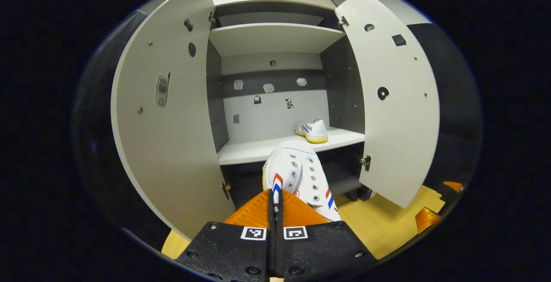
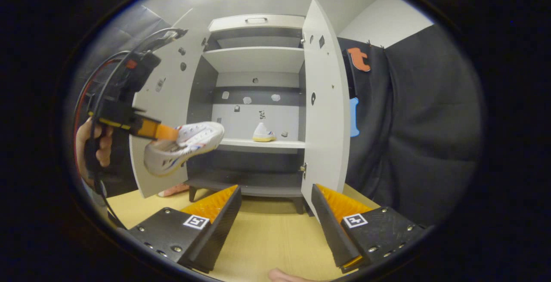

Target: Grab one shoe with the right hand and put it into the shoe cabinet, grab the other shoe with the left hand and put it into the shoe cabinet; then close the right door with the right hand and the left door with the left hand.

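In the left gripper view my left gripper (image 1: 276,198) is shut on a white sneaker (image 1: 301,174) with red and blue stripes, held in the air before the open shoe cabinet (image 1: 271,36). The other white sneaker (image 1: 313,131) sits on the cabinet's middle shelf (image 1: 258,149), toward its right. In the right gripper view my right gripper (image 2: 275,206) stands open above the wooden floor, nothing between its fingers. There the left gripper (image 2: 165,132), held by a hand (image 2: 97,142), carries its sneaker (image 2: 185,146) at the left, just short of the shelf (image 2: 258,144), where the shelved sneaker (image 2: 263,133) rests.
Both cabinet doors stand open: the left door (image 1: 168,114) and the right door (image 1: 391,101), the latter also close ahead of my right gripper as right door (image 2: 326,110). Dark cloth wall (image 2: 413,122) hangs on the right. Wooden floor (image 2: 267,239) lies below.
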The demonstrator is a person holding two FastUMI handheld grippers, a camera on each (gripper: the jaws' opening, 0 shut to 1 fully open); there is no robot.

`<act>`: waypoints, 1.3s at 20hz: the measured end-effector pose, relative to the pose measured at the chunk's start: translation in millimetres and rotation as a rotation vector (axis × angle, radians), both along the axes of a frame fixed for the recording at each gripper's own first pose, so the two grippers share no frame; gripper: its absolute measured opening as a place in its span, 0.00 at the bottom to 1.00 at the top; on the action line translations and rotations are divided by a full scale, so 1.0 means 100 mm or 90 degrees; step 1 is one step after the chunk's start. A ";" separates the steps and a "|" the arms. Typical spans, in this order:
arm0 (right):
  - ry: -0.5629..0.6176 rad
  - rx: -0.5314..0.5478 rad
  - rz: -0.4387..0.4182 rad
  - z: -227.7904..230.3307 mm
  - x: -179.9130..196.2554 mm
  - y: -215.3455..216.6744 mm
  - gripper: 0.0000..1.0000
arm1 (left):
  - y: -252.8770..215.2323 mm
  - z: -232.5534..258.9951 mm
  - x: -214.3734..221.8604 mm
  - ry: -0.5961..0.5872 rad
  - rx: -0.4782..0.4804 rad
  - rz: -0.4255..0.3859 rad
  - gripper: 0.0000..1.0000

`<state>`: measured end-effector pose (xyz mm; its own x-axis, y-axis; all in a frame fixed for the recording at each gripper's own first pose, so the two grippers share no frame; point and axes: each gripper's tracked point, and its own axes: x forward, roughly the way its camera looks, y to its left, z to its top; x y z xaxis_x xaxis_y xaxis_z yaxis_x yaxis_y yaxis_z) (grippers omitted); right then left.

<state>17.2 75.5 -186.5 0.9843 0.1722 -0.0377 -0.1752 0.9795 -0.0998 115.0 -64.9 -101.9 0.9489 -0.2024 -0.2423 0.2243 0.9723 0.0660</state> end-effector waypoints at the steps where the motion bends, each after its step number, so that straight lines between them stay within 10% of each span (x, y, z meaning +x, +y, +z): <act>1: 0.000 0.005 0.004 0.02 -0.01 -0.02 0.97 | 0.00 0.13 0.12 -0.011 -0.005 0.007 0.00; 12: -0.050 0.041 0.027 0.27 -0.20 -0.25 0.97 | -0.23 0.82 1.98 -0.061 -0.066 0.079 0.00; 26: -0.036 0.046 0.033 0.12 -0.22 -0.29 0.97 | -0.07 -0.33 3.12 0.096 -0.123 0.153 0.00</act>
<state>-4.8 46.5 -174.6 0.9743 0.2230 0.0325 -0.2217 0.9743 -0.0401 426.9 -71.8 -135.4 0.9315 -0.0330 -0.3623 -0.0195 0.9899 -0.1404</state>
